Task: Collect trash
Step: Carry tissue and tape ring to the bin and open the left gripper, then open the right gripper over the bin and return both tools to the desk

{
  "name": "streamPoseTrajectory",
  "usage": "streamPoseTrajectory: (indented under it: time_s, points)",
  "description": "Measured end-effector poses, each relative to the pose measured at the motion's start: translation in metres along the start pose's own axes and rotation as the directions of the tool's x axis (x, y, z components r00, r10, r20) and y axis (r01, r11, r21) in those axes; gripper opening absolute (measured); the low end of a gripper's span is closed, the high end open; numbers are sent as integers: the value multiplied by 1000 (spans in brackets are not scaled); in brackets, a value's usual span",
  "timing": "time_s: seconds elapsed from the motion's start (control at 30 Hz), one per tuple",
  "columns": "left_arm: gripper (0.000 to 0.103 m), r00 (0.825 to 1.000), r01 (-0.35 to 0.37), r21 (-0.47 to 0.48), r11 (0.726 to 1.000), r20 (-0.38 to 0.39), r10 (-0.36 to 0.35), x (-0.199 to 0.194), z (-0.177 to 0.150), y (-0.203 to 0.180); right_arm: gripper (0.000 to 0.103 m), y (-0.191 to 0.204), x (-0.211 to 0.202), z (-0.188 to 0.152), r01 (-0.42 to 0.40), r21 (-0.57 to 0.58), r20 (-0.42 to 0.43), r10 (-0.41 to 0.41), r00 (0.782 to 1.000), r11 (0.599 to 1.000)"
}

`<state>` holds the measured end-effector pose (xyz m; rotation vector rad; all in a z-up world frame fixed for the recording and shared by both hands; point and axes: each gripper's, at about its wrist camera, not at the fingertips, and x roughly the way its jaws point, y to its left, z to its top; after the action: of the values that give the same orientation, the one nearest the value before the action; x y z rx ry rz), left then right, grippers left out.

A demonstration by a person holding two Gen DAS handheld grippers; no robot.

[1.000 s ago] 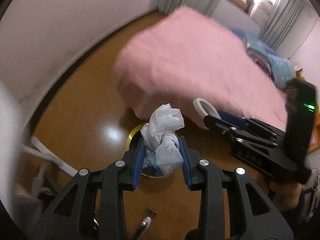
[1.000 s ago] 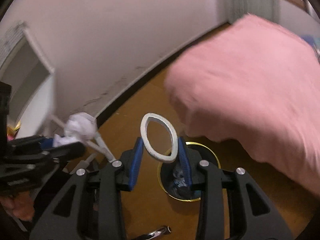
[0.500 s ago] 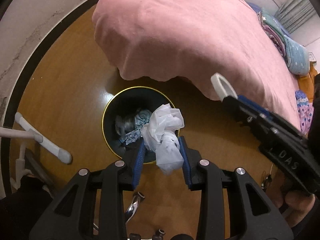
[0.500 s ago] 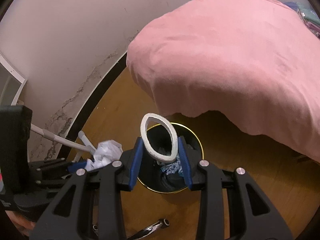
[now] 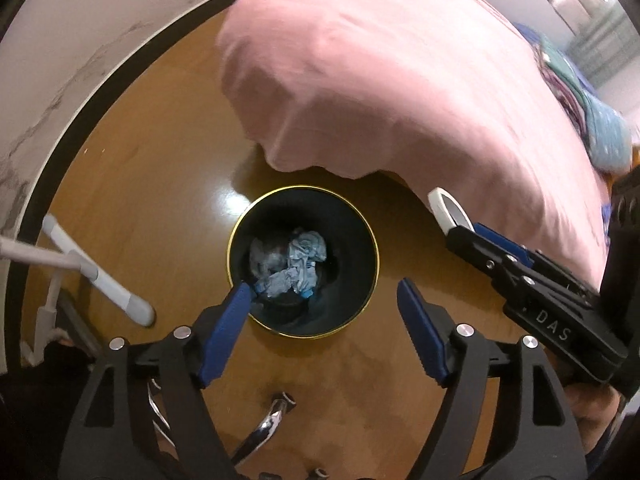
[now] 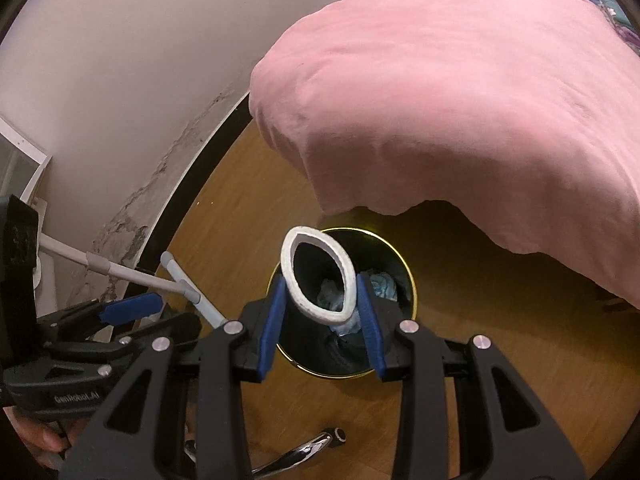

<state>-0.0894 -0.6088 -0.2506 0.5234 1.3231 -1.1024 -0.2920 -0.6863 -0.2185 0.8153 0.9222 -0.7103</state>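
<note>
The crumpled white paper wad (image 5: 294,264) that sat between the left gripper (image 5: 322,302) pads half a second ago now lies in the black, gold-rimmed bin (image 5: 362,280); the jaws have just been opening and stand spread, empty. The right gripper (image 6: 320,300) pinches a squashed white ring (image 6: 318,278) over the bin. Its body reads "DAS"; the left's "GenRoboLAI".

A pink bedspread (image 5: 420,92) is draped over the bed beside a scuffed white wall (image 6: 120,80). White tubular legs (image 5: 100,280) are seen on the wooden floor (image 5: 160,168).
</note>
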Motion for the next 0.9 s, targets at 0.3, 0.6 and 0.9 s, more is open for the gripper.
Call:
streamPoseTrajectory:
  time_s: [0.3, 0.6, 0.9]
  points:
    - [81, 998, 26, -84, 996, 66, -20, -17, 4, 16, 73, 9, -15, 7, -7, 4, 50, 7, 999, 1000]
    - [87, 941, 37, -115, 993, 338, 4, -153, -1, 41, 78, 60, -86, 18, -20, -64, 201, 32, 979, 998]
    - [94, 789, -209, -282, 936, 518, 332, -350, -122, 170, 86, 280, -114, -7, -195, -453, 149, 289, 946, 870]
